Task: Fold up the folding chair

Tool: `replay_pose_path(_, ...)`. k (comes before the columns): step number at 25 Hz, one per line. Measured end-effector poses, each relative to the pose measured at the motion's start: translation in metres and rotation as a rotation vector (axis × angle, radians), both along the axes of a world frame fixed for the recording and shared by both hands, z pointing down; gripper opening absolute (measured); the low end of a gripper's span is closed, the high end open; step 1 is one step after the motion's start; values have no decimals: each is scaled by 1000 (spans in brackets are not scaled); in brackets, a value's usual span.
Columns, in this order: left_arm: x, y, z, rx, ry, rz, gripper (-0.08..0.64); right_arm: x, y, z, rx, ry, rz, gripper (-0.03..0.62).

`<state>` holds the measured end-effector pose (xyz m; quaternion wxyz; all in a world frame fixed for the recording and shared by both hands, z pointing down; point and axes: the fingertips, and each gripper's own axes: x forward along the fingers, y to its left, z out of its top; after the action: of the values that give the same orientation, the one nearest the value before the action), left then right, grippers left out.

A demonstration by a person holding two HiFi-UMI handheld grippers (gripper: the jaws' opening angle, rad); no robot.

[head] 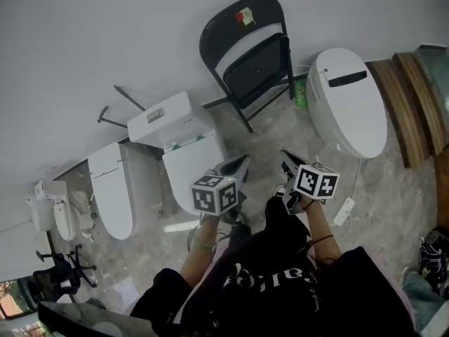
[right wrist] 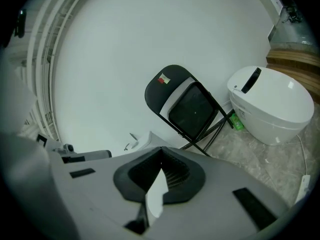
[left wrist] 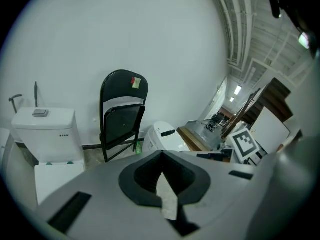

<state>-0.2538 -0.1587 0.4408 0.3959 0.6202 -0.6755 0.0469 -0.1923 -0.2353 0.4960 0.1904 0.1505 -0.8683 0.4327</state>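
White wall and pale marbled floor frame a room crowded with sanitary ware. Leaning at the foot of that wall is the black folding chair, its seat tipped up close to the backrest and its thin legs resting on the floor. A small red, green and white sticker sits near the top of the backrest. To the chair's right lies a rounded white toilet with a dark slot in its lid, and a green bottle stands between the two. To the chair's left is a toilet with a boxy cistern. Wooden boards lie beyond the rounded toilet at the right edge.

The person stands back from the chair, holding both tools out in front, level with each other and a little apart. The left gripper has its jaws pressed together with nothing between them; in the left gripper view the chair stands well ahead of the joined tips. The right gripper is likewise pressed together and empty, and in the right gripper view it points toward the chair, well apart from it. Neither tool touches the chair.
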Motion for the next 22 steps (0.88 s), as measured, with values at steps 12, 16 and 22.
replay_pose_path(12, 0, 149, -9, 33, -17, 116, 3, 4, 117, -17, 104, 8, 155, 14)
replay_pose_path(16, 5, 205, -10, 46, -12, 181, 3, 12, 175, -23, 124, 7, 212, 14)
replay_pose_path(22, 17, 259, -12, 79, 23, 242, 3, 34, 245, -43, 193, 30, 258, 14)
